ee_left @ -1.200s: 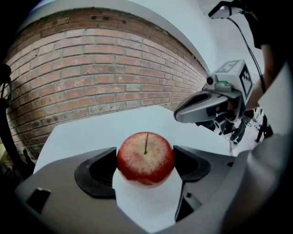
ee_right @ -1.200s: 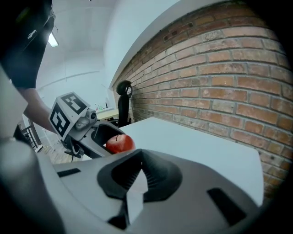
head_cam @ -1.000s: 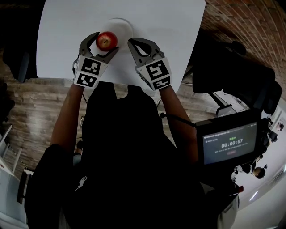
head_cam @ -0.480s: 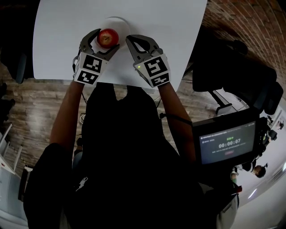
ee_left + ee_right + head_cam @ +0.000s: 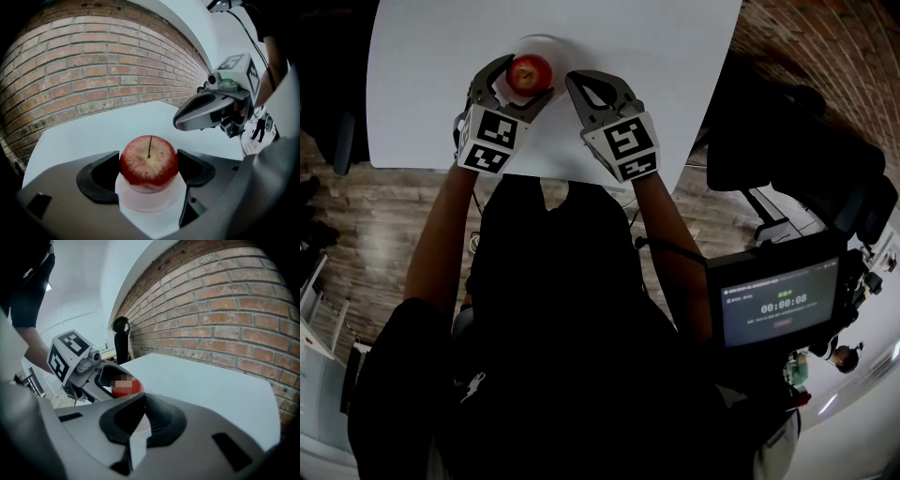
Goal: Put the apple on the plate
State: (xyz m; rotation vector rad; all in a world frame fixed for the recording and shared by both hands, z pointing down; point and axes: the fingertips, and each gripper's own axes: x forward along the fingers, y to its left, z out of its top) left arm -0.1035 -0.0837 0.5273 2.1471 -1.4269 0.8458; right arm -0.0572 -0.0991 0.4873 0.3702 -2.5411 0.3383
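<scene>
Head view: the left gripper (image 5: 525, 77) pinches the red apple (image 5: 530, 72) between its 2 jaws. Over the last second it has carried the fruit away from the near edge of the white table (image 5: 675, 56) and further in over the white plate (image 5: 555, 45) — the apple now covers the plate's near part instead of hanging at its rim. The right gripper (image 5: 581, 84) has kept its place just beside, towards the table's near edge, and takes no part.

Left gripper view: the jaws clamp the apple (image 5: 149, 161) on both flanks, stem up, and the plate (image 5: 147, 204) lies directly beneath. Whether the fruit already rests on it cannot be told.

Right gripper view: the right gripper's (image 5: 139, 414) jaws are pressed together with nothing between them; a sliver of the apple (image 5: 134, 386) shows beyond.

By the look of it the carry is nearly done — what likely remains is a short lowering and letting go.
</scene>
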